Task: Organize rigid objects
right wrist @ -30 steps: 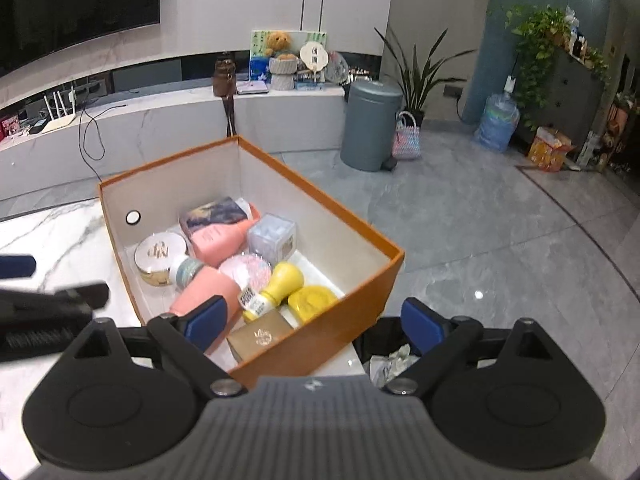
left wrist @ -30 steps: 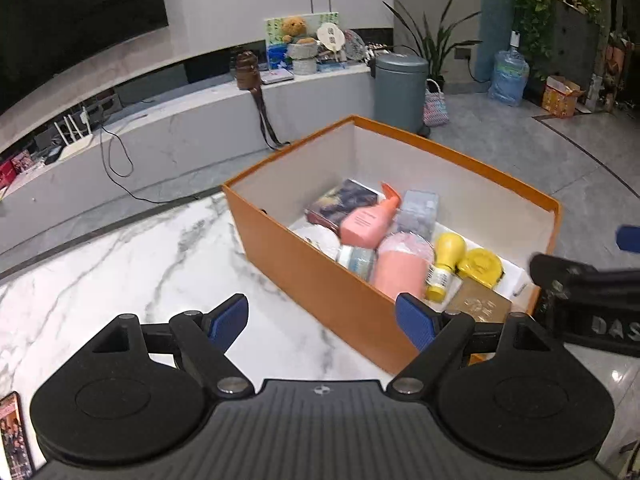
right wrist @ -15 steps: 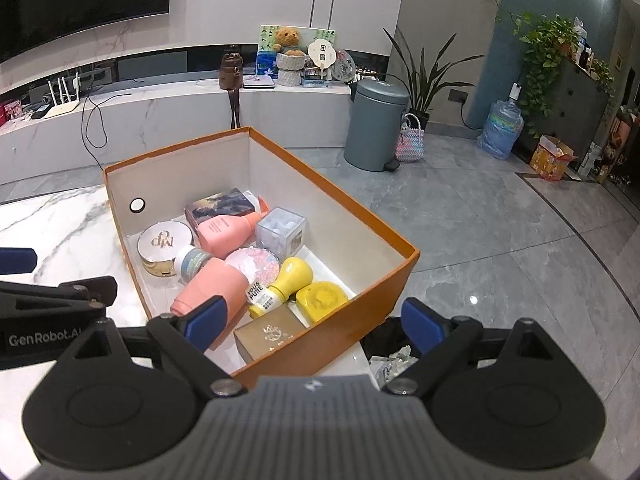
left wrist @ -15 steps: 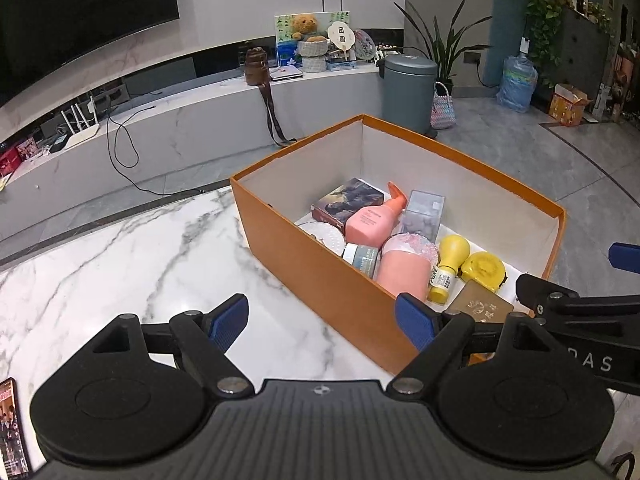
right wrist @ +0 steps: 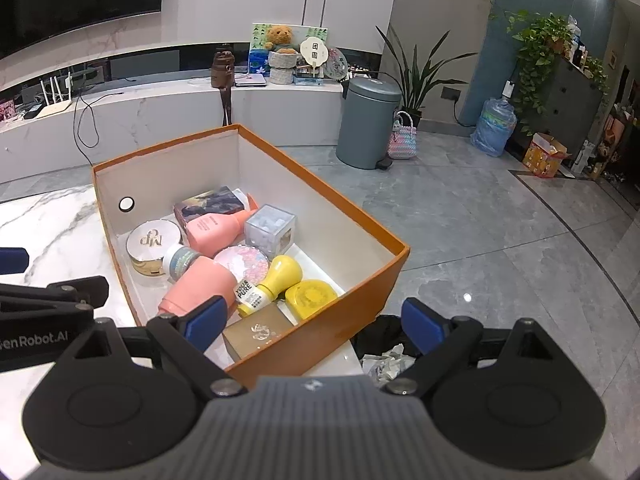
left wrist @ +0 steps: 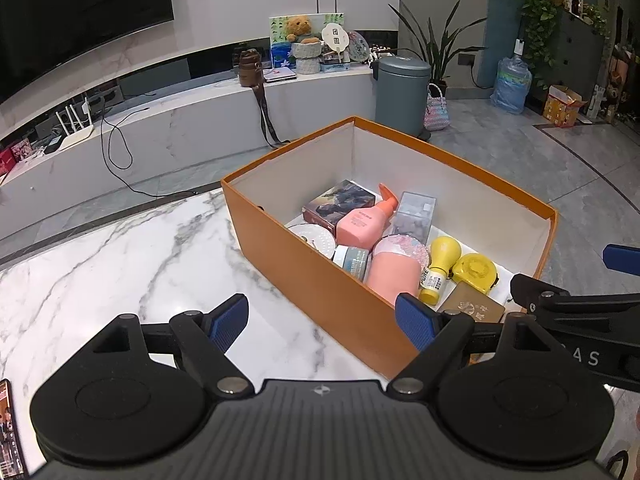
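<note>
An orange box (left wrist: 304, 264) stands on the marble table (left wrist: 120, 264) and also shows in the right wrist view (right wrist: 320, 344). Inside lie a pink pump bottle (right wrist: 216, 228), a pink cup (right wrist: 196, 288), a yellow bottle (right wrist: 272, 284), a yellow round case (right wrist: 312, 298), a clear cube (right wrist: 270, 228), a gold compact (right wrist: 152, 246), a tan box (right wrist: 258, 330) and a dark box (right wrist: 210, 202). My left gripper (left wrist: 322, 320) is open and empty, short of the box's near left side. My right gripper (right wrist: 312, 318) is open and empty, above the box's near corner.
The table's right edge runs beside the box; a black bin with crumpled paper (right wrist: 386, 354) sits below on the grey floor. A phone (left wrist: 10, 432) lies at the table's near left. A white TV counter (left wrist: 180, 128) and grey trash can (left wrist: 402, 94) stand behind.
Both grippers have drawn back and risen slightly, so the box sits a little farther away in both views. Both stay open and empty. The items in the box have not moved.
</note>
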The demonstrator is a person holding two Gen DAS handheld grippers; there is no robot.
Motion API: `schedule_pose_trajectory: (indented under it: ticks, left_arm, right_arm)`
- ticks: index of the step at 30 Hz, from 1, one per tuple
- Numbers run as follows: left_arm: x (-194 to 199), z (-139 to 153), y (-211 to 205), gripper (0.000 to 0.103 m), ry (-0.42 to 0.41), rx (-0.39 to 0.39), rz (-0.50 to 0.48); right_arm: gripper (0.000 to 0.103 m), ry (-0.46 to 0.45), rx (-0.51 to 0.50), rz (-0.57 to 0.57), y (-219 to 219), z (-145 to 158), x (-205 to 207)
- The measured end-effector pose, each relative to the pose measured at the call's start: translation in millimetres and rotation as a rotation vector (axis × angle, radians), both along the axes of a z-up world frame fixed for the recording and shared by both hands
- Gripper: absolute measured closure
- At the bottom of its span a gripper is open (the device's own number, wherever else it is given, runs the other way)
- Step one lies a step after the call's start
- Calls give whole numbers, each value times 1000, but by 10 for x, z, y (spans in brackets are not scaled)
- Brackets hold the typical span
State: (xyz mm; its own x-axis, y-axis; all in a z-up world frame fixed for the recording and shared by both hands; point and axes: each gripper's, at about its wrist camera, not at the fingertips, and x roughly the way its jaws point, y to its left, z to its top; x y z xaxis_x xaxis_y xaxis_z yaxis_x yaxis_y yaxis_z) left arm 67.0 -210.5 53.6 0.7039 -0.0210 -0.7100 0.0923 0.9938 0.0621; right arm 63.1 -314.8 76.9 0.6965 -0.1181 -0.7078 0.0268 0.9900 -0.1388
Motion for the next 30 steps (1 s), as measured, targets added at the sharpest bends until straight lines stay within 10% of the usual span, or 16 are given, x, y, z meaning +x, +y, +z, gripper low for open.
schedule_pose_trajectory:
  ticks: [30]
  left_arm:
    - [2, 5, -16, 6, -1, -9, -4]
  right_arm:
    - [11, -1, -2, -6, -20, -7, -7]
